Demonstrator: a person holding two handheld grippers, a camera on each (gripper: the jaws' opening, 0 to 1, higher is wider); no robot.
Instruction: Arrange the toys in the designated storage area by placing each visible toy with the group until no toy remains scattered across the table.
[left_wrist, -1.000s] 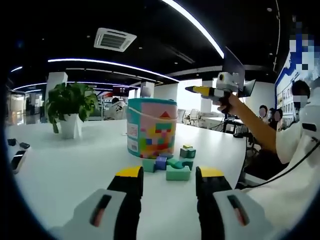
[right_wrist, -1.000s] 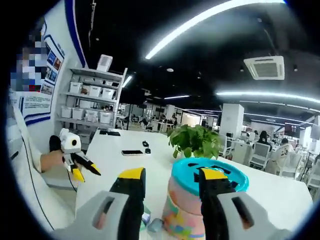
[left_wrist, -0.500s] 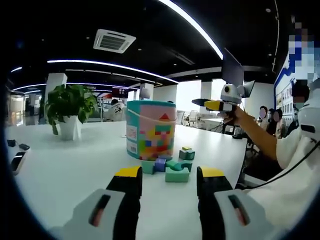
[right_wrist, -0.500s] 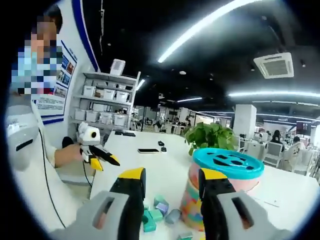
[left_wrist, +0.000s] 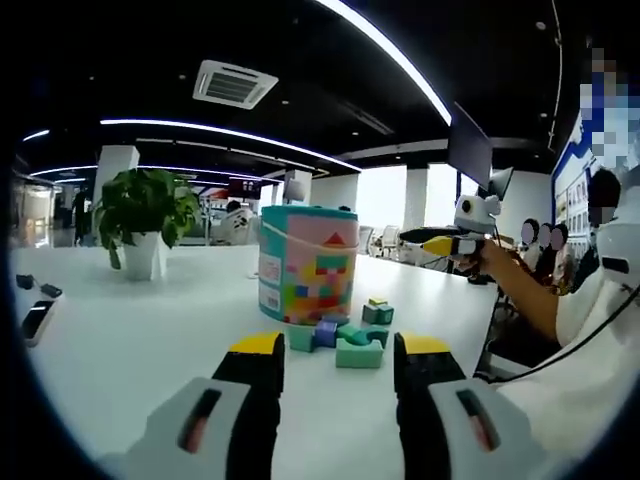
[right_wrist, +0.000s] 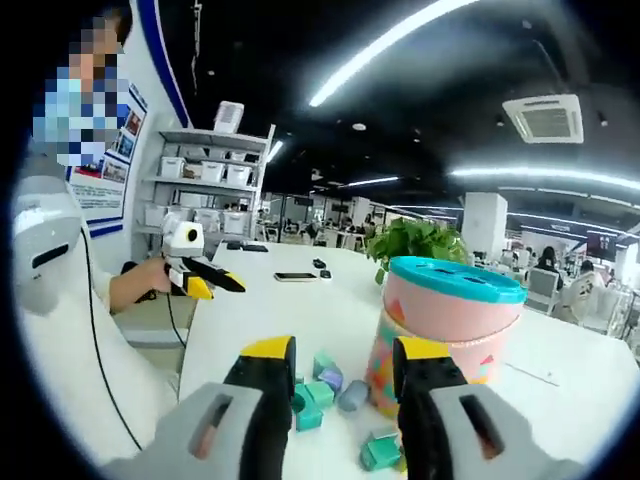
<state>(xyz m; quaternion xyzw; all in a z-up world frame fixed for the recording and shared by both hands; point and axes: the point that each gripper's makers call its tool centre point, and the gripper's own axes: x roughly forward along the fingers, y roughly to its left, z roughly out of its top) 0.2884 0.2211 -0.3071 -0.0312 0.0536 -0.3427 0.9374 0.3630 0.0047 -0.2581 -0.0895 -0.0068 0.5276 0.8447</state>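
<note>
Your right gripper (right_wrist: 330, 355) has come lower since a second ago: then its view looked down on the tub's teal lid, now it looks at the tub (right_wrist: 443, 325) from the side, with the blocks (right_wrist: 322, 380) in sight at its foot. In the left gripper view the right gripper (left_wrist: 445, 243) has sunk from well above the tub to about lid height, off to the right. Your left gripper (left_wrist: 335, 352) has hardly shifted. The tub and blocks lie as they did.

Both grippers are spread and hold nothing.

The blocks (left_wrist: 345, 338) sit in a loose cluster on the worktop (left_wrist: 130, 340), touching or just beside the tub (left_wrist: 306, 263), ahead of your left gripper. A potted plant (left_wrist: 143, 218) stands well behind to the left, and phones (left_wrist: 32, 310) lie near the worktop's left edge. In the right gripper view your left gripper (right_wrist: 205, 280) hovers over the worktop's (right_wrist: 250, 315) near side, apart from the blocks.
</note>
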